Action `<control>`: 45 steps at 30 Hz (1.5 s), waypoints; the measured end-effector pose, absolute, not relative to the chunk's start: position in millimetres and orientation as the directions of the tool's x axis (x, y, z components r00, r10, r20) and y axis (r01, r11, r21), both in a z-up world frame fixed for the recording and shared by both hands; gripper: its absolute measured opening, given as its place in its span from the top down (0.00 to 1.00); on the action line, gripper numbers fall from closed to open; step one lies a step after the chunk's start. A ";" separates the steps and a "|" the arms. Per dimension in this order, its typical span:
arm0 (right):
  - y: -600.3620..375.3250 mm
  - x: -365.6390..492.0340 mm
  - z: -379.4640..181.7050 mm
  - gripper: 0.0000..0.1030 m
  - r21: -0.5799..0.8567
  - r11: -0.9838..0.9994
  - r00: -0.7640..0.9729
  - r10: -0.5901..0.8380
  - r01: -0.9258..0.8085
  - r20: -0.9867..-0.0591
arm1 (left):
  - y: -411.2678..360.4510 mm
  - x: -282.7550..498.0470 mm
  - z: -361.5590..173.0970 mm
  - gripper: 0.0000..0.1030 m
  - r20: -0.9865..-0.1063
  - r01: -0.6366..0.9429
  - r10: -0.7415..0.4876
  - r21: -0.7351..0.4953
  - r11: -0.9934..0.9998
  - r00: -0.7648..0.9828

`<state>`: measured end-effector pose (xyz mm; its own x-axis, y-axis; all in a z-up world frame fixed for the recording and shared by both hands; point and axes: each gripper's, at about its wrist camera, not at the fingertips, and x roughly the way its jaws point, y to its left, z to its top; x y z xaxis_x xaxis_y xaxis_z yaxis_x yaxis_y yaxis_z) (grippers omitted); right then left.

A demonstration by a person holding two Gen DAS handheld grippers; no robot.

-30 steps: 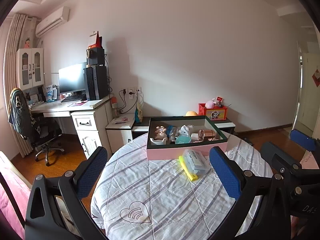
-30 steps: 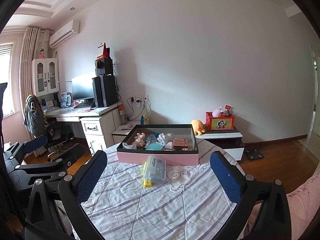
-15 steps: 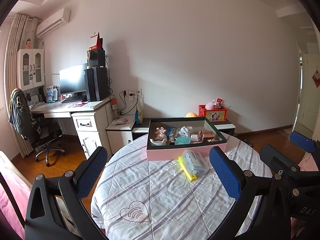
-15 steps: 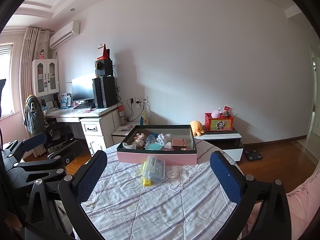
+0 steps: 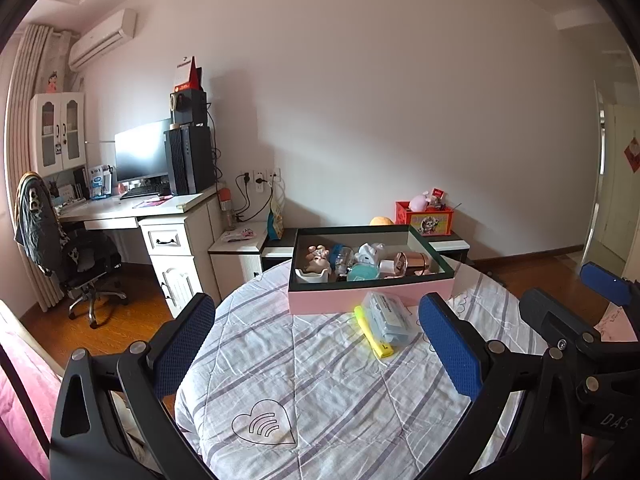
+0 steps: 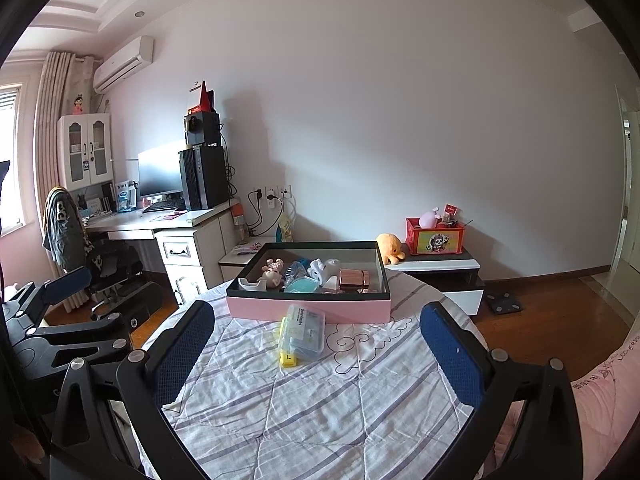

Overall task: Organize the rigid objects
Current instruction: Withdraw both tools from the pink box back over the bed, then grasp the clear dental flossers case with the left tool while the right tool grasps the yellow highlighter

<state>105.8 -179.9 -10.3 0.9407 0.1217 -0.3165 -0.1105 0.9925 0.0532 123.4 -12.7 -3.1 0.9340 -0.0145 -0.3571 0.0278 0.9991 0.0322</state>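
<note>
Striped cloth covers the round table (image 5: 320, 400), on which everything for the task is set. At its far side a pink box (image 6: 308, 309) with a dark rim is placed, and most of the small things are already gathered inside: a figurine (image 6: 273, 271), a teal piece (image 6: 302, 284), a white item (image 6: 322, 269) and a rose-gold can (image 6: 354, 279), crowded toward the box's left and middle. Two things are left outside, just in front of the box wall: a clear case (image 6: 306, 331) and, touching its left side, a yellow marker (image 5: 374, 336). By that count the sorting is judged mostly done, with these two still to be put in. Neither is held. The left gripper (image 5: 316, 344) is spread wide and empty above the near cloth; the right gripper (image 6: 318, 350) is likewise wide and empty, with case and marker framed between its pads, well ahead.
</note>
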 end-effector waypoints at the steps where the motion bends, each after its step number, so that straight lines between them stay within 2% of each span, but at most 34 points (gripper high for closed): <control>1: -180.4 107.4 -11.8 0.00 0.054 0.993 0.940 0.121 -0.109 -0.320 | -12.9 124.5 -4.1 0.00 -0.362 0.029 -0.015 0.033 0.999 0.932; 11: -189.8 136.3 -38.3 0.00 0.083 0.991 0.911 0.127 -0.102 -0.393 | -15.7 166.9 -41.7 0.00 -0.476 0.062 -0.052 0.007 0.998 0.878; 22: -215.1 191.2 -90.8 0.00 0.114 0.992 0.847 0.102 -0.049 -0.522 | -36.2 239.7 -102.7 0.00 -0.634 0.058 -0.037 0.013 0.998 0.773; 26: -229.8 209.4 -107.6 0.00 0.136 0.990 0.821 0.105 -0.034 -0.561 | -51.2 256.6 -106.4 0.00 -0.647 0.108 -0.103 -0.032 0.994 0.756; 34: -263.6 229.6 -122.6 0.00 0.175 0.984 0.802 0.097 0.010 -0.589 | -113.5 295.2 -129.4 0.00 -0.704 0.141 -0.011 0.127 0.982 0.710; 41: -281.3 250.8 -143.3 0.00 0.200 0.979 0.748 0.106 0.036 -0.656 | -139.8 327.9 -153.9 0.01 -0.740 0.121 0.110 0.252 0.960 0.664; 42: -281.9 253.4 -145.4 0.00 0.201 0.979 0.740 0.109 0.037 -0.664 | -139.2 330.6 -155.4 0.09 -0.742 0.115 0.119 0.256 0.960 0.660; 43: -281.7 255.7 -147.0 0.00 0.201 0.979 0.733 0.108 0.039 -0.672 | -136.7 332.9 -155.9 0.22 -0.743 0.113 0.109 0.242 0.964 0.660; 45: -279.1 258.9 -148.3 0.00 0.198 0.980 0.722 0.117 0.028 -0.682 | -128.4 338.3 -157.3 0.34 -0.774 0.135 0.040 0.161 0.978 0.631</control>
<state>258.9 -279.1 -148.3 0.7222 0.1167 -0.6818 0.0283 0.9798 0.1977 338.3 -128.4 -157.3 0.6314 0.0404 -0.7744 0.1353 0.9776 0.1613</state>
